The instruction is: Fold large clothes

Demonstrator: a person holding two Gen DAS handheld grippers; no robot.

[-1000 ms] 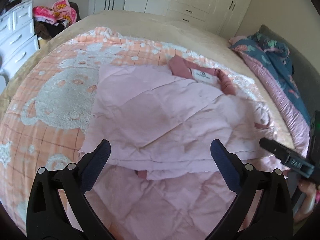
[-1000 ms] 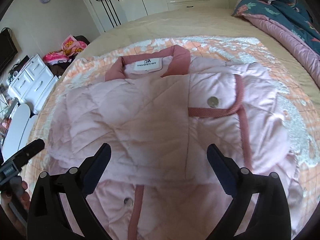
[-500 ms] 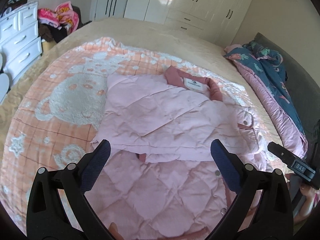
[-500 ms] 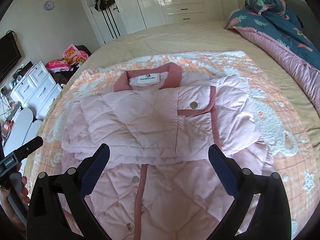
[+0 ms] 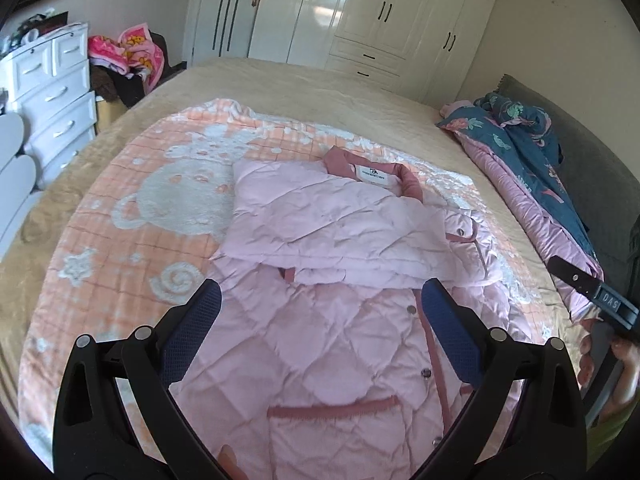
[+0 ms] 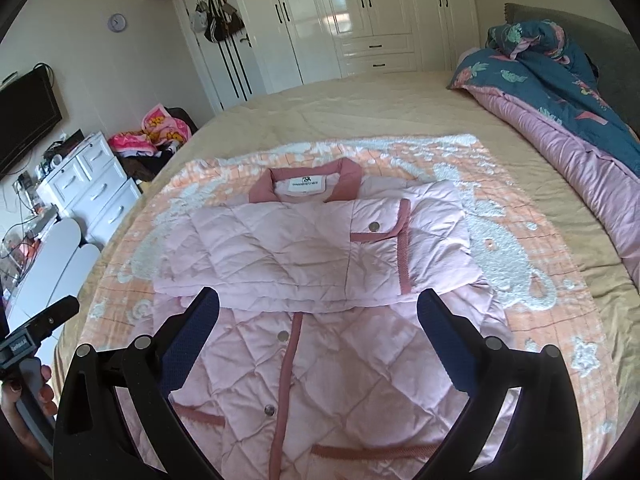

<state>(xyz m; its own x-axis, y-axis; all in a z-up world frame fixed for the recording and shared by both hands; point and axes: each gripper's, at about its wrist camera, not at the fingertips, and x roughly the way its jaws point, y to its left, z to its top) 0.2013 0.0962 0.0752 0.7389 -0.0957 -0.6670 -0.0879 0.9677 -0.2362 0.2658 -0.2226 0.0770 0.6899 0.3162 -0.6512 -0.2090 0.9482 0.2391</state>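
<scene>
Both tools hung wide open and empty as I drew them back and up from the coat: the left tool (image 5: 318, 328) and the right tool (image 6: 318, 334) each had their blue pads spread with nothing between them. A second before, the pink quilted coat (image 6: 320, 288) had filled the space just ahead of my tools; now it lay farther off, whole in view on the orange blanket (image 5: 120, 216) spread over the bed (image 6: 360, 104). Its sleeves lay folded across the chest below the collar (image 6: 306, 182), while the buttoned lower half beneath my tools was still flat. I judged the sleeve fold finished and the hem fold next.
</scene>
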